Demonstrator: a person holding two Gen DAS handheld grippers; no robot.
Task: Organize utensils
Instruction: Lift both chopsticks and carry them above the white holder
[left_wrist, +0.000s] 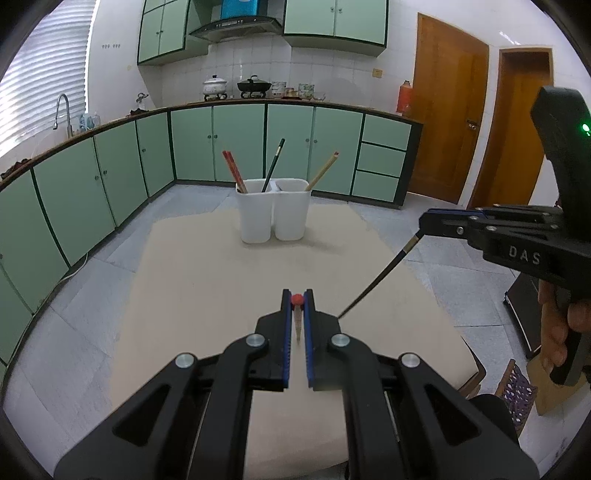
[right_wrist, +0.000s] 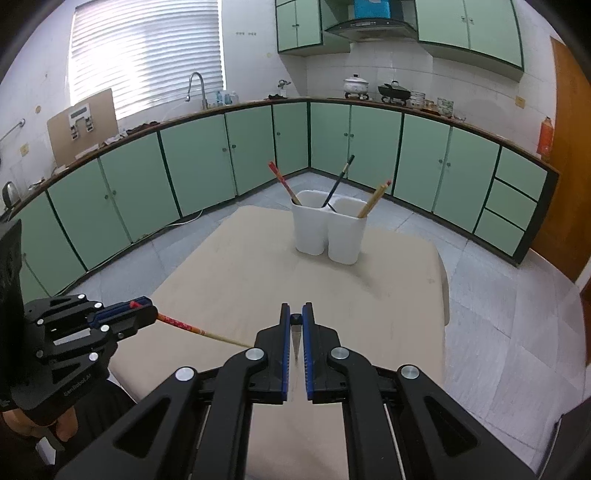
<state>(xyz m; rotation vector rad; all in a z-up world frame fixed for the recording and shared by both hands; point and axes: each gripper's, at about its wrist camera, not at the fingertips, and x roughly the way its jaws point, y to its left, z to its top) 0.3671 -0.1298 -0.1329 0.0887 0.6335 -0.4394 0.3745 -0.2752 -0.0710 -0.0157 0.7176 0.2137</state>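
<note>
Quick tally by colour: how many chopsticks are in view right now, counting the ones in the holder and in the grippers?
Red-patterned: 2, one in the holder, one in the left gripper.
Dark: 2, one in the holder, one in the right gripper.
Plain wooden: 1, in the holder's right compartment.
Total: 5.

Home kitchen — green cabinets (left_wrist: 240, 142), sink faucet (right_wrist: 195, 86); range hood (left_wrist: 234, 26)
</note>
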